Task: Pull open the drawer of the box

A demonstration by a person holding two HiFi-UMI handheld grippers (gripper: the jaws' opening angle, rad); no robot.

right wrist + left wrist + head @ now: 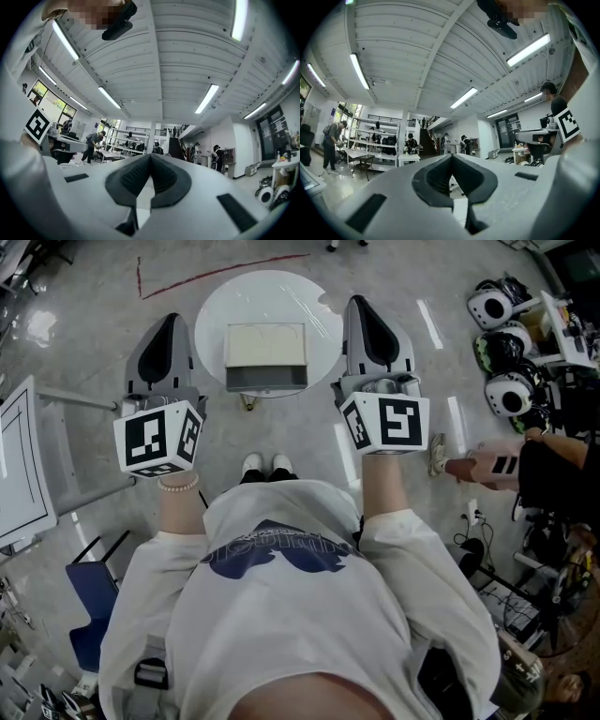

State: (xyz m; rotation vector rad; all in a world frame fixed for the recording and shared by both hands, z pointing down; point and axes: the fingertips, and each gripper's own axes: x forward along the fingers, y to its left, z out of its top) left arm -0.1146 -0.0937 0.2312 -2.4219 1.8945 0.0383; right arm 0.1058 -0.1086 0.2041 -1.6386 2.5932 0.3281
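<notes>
The box (265, 345) sits at the table's (211, 315) near edge. Its drawer (266, 379) possibly stands out, which is unclear from above. The left gripper (451, 156) and right gripper (150, 156) have their jaws clenched on nothing.

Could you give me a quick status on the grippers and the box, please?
Left gripper and right gripper both shut, empty, held either side of the box. Box on round table, untouched. Nothing in the way.

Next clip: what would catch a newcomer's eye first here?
The black-and-white marker cubes stand out, riding the left gripper and right gripper held out before the person. Between them a cream-topped box sits on a round white table; both grippers are shut, holding nothing.
</notes>
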